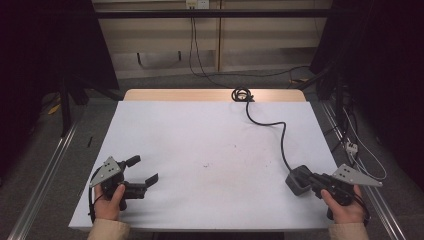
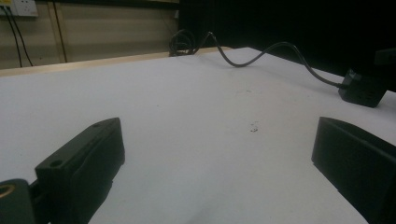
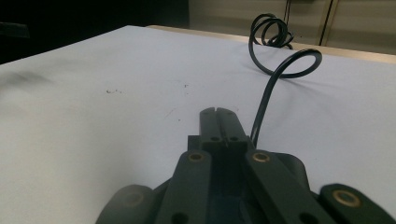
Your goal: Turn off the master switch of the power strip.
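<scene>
My left gripper [image 1: 145,169] lies near the front left of the white table [image 1: 200,140], held by a hand, jaws wide open and nothing between them; its gripper view shows bare tabletop between the two fingers [image 2: 84,163]. At the front right, my right gripper [image 1: 303,176] is shut, its jaws pressed together with only a thin slit in the right gripper view [image 3: 217,113]. It rests over a black adapter box [image 1: 296,181], whose far side shows in the left gripper view [image 2: 362,89]. A black cable [image 1: 281,135] runs from the box toward the far edge.
The cable ends in a small coil [image 1: 241,93] at the table's far edge, seen as loops in the right gripper view [image 3: 270,31]. A wooden strip [image 1: 165,95] borders the far side. Metal rails [image 1: 45,170] flank the table, and loose wires [image 1: 367,160] lie at the right.
</scene>
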Action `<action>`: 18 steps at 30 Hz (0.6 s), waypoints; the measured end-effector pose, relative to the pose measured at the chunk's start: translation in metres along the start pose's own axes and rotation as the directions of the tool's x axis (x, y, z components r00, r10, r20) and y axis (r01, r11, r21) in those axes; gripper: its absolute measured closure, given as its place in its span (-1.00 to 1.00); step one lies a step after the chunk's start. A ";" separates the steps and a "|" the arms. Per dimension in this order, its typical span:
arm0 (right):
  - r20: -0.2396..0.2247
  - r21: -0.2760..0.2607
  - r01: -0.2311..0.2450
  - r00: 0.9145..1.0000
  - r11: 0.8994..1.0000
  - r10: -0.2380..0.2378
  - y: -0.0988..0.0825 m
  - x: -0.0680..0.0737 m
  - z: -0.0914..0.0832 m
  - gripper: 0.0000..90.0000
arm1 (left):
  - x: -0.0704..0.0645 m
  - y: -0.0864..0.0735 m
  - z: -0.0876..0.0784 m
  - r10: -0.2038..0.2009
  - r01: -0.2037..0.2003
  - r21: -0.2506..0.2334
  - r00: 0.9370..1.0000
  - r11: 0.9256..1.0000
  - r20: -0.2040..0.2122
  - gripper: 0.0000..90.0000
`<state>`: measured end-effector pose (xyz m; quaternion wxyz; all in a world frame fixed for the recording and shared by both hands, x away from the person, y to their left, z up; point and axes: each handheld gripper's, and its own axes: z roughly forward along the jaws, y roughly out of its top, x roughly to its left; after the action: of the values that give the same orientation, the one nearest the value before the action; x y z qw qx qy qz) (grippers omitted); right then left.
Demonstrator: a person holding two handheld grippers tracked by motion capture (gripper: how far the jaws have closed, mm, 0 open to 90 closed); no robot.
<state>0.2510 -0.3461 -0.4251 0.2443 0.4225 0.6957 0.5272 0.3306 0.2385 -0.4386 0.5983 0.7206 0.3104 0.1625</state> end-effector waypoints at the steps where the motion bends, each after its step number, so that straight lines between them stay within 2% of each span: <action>1: -0.002 0.000 -0.004 1.000 1.000 0.004 0.000 0.000 -0.001 1.00 | 0.000 0.000 0.000 0.000 0.000 0.000 1.000 1.000 0.000 -0.95; 18: 0.006 0.009 0.000 1.000 1.000 -0.001 -0.005 -0.005 -0.003 1.00 | 0.000 0.000 0.001 -0.001 0.001 0.002 1.000 1.000 -0.002 -0.95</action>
<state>0.2495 -0.3525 -0.4287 0.2446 0.4248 0.6974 0.5228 0.3307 0.2380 -0.4392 0.5973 0.7210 0.3113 0.1624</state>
